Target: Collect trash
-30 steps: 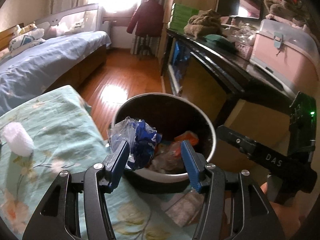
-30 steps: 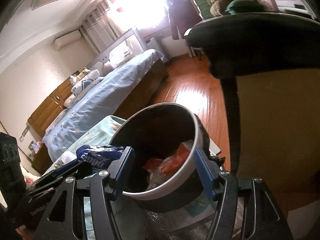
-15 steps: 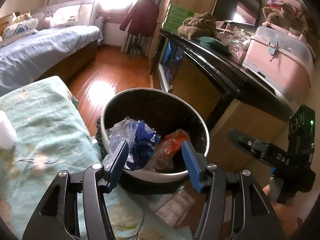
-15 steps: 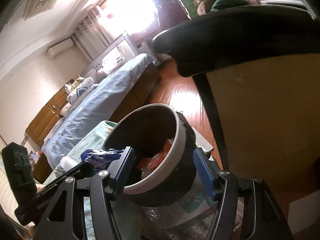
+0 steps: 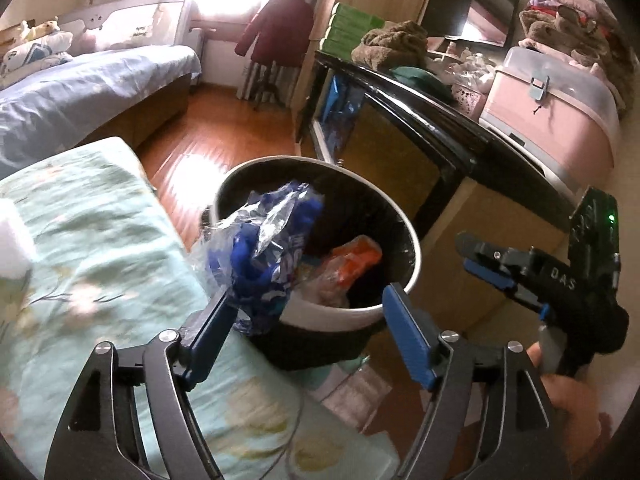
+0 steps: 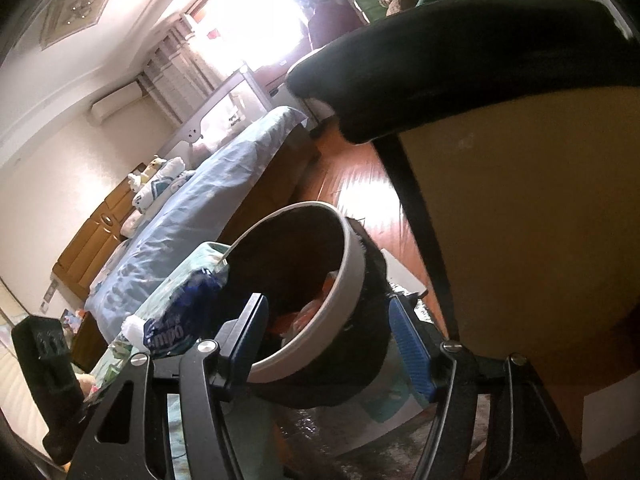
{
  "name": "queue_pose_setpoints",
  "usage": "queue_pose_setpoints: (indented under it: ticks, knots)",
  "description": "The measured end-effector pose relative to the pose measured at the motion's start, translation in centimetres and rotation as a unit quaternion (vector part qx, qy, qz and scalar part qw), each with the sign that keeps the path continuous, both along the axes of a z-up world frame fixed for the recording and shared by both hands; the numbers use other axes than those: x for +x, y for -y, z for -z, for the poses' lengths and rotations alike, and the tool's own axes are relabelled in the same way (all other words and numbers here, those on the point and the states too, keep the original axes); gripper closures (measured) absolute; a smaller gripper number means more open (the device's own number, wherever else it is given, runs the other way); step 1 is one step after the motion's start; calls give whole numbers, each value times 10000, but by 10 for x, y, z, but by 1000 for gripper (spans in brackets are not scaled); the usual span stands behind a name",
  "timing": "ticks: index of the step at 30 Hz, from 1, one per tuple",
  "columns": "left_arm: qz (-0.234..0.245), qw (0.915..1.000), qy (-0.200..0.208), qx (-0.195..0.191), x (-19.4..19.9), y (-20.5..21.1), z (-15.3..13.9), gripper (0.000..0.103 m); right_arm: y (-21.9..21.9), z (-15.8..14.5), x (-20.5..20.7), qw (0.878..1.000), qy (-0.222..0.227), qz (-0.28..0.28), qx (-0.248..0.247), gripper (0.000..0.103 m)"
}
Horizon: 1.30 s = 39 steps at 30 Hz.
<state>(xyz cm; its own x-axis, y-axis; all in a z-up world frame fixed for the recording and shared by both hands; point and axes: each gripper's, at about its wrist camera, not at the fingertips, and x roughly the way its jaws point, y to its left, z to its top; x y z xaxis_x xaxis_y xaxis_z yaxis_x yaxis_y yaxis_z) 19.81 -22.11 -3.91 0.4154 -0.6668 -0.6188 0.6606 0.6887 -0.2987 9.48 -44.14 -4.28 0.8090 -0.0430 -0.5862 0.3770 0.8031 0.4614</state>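
Left gripper (image 5: 308, 316) jaws opening, wrapper (image 5: 266, 256) freed over bin (image 5: 400, 216)

A wrapper (image 5: 264, 248) hangs over the bin's (image 5: 414, 256) rim, bed (image 5: 92, 264) left, cabinet (image 5: 404, 148) right.

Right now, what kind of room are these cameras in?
Most likely a bedroom in a home: a bed with blue bedding, a red coat on a stand by the window, and a dark cabinet piled with clothes and a pink storage box.
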Motion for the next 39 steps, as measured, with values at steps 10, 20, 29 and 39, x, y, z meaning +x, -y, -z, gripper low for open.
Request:
queue_pose_setpoints:
  ticks: [10, 20, 29, 39]
  knots:
    - [496, 9984, 146, -218, -5, 4, -7, 26, -11, -9, 13, 9987, 151, -426, 216, 37]
    - [819, 9963, 238, -142, -14, 5, -4, 26, -31, 2, 56, 9905, -39, -1167, 731, 41]
    - [952, 9943, 251, -406, -12, -5, -8, 26, -41, 22, 83, 9758, -220, -1655, 1410, 66]
    - [808, 9962, 152, -294, -15, -21, -1, 23, -38, 11, 81, 9853, -259, -1402, 942, 103]
